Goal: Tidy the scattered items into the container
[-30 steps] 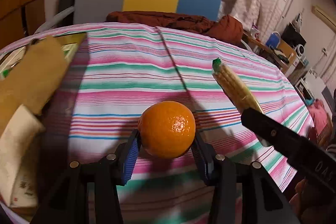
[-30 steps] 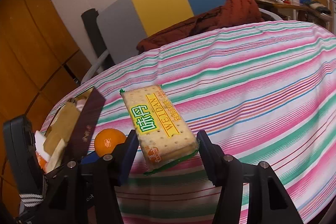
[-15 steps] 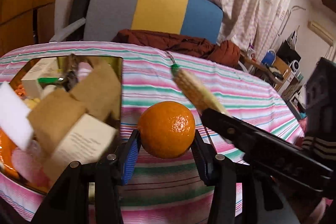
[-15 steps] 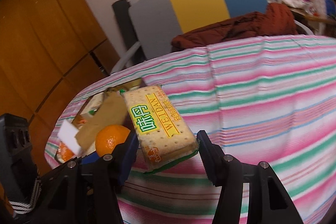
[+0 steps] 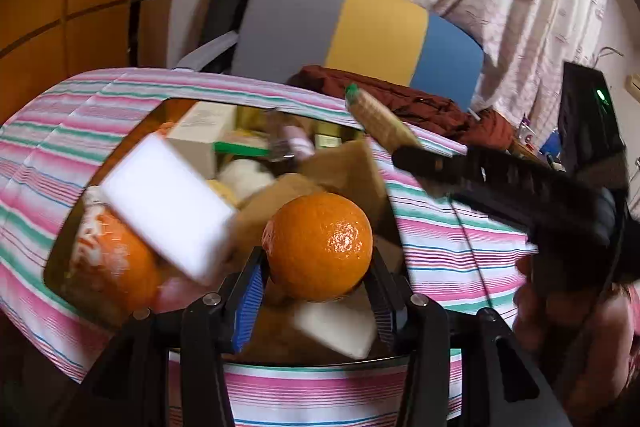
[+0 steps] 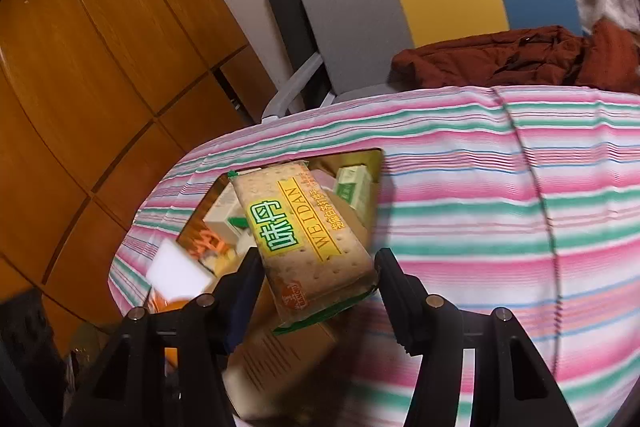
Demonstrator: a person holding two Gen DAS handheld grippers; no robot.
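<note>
My left gripper [image 5: 318,291] is shut on an orange [image 5: 318,245] and holds it above the near part of an open container [image 5: 60,247] full of boxes and packets. My right gripper [image 6: 318,287] is shut on a yellow cracker packet [image 6: 304,227] with green lettering, above the same container [image 6: 374,163]. In the left wrist view the cracker packet [image 5: 378,121] and the right gripper's black body come in from the right over the container's far corner. A white block [image 5: 168,207], brown cardboard pieces [image 5: 344,167] and an orange-printed packet [image 5: 112,255] lie inside.
The container sits on a table under a pink, green and white striped cloth [image 6: 500,207]. Behind the table stands a chair [image 5: 360,31] in grey, yellow and blue with a dark red garment [image 5: 420,107] on it. Wooden panels [image 6: 100,47] line the left wall.
Both grippers swept left across the striped cloth with their loads; the container, first at the left edge, now lies right under the orange and the cracker packet. Neither grip has changed.
</note>
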